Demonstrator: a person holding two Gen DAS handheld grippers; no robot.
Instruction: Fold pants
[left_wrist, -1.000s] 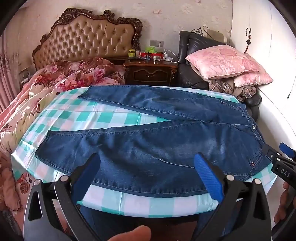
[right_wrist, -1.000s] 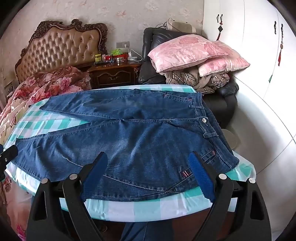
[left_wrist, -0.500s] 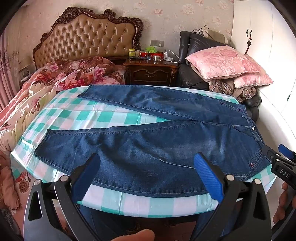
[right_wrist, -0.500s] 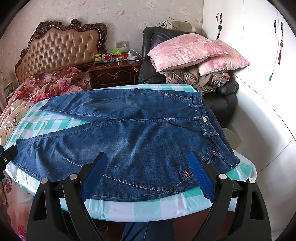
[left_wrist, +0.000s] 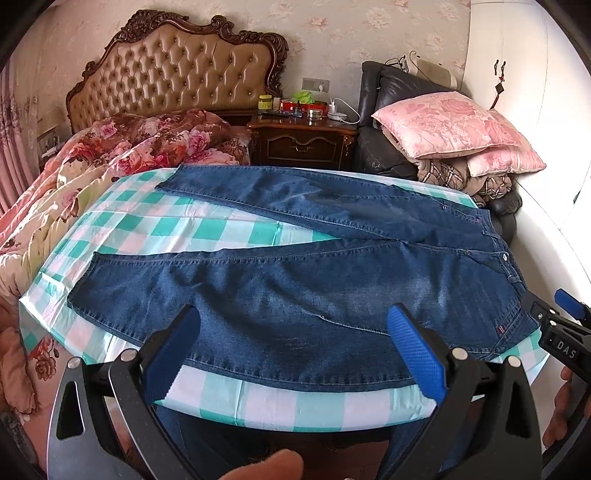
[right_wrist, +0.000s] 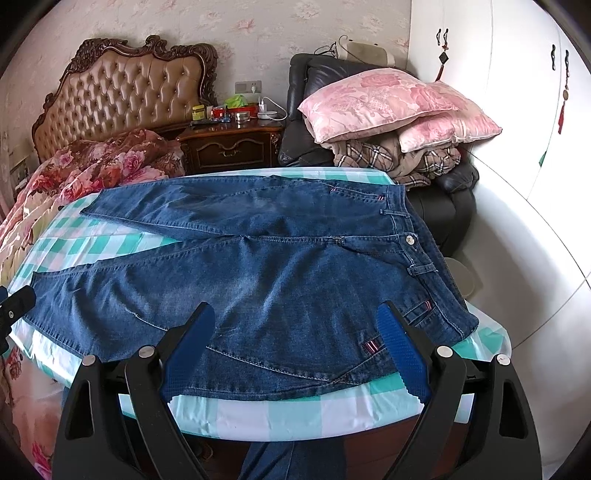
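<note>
"das" on the right tool (left_wrist: 565, 325) (white letters).

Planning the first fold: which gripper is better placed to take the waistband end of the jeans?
Right. The right gripper hangs open by the blue denim jeans' waistband; the left gripper faces the near leg, toward the hems.

Blue jeans (right_wrist: 266, 280) spread flat on a table with a teal-and-white checked cloth (right_wrist: 295, 410), legs splayed toward the left, waistband with the metal button at the right edge. The right gripper (right_wrist: 295, 350) hangs over the near hem side, blue-padded jaws wide apart, nothing between them. Left gripper's tip (right_wrist: 14, 304) just pokes in at the left edge (can't tell its state). Behind: tufted headboard (right_wrist: 122, 99), wooden nightstand (right_wrist: 231, 147), pink pillows (right_wrist: 391, 105) piled on a black armchair (right_wrist: 306, 122).
</note>
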